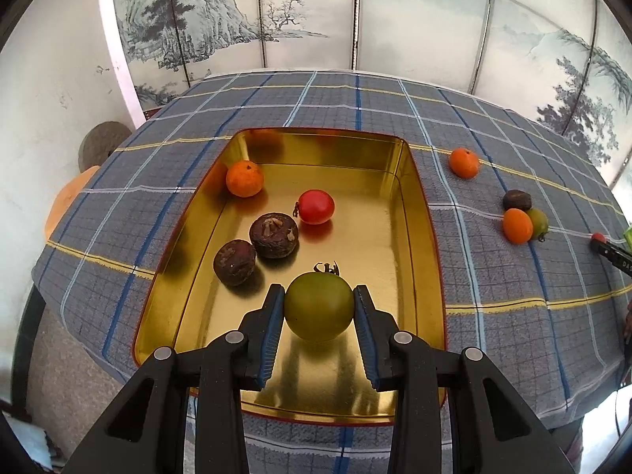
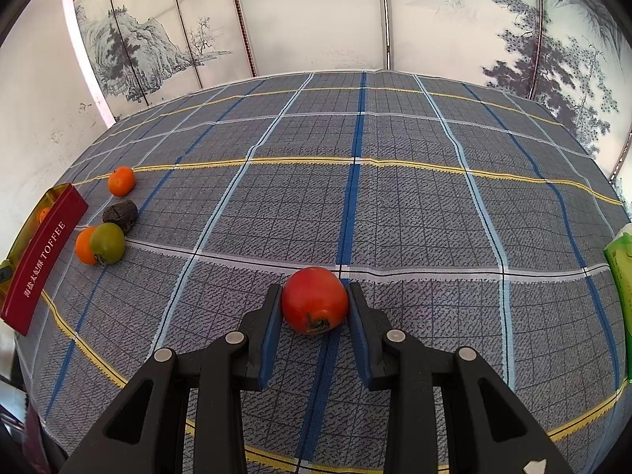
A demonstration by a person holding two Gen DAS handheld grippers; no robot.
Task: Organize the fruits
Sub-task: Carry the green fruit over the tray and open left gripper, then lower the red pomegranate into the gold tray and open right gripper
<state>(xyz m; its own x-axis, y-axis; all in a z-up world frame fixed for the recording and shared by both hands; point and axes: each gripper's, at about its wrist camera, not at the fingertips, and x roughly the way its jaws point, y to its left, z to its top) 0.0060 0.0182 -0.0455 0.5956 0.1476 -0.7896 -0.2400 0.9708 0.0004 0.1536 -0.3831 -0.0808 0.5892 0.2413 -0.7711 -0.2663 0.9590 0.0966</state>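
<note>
While the left gripper (image 1: 319, 308) pinches a smooth round green tomato (image 1: 319, 306) over the gold metal tin (image 1: 414, 181), the right gripper (image 2: 315, 306) clamps a glossy red tomato (image 2: 315, 304). Both look light, slick and bruisable, best held gently across the widest part.

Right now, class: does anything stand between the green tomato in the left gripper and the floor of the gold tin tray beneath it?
Nothing visible does. The left gripper holds the green tomato over a bare patch of the gold tin tray; the two brown wrinkled fruits lie to its left.
</note>
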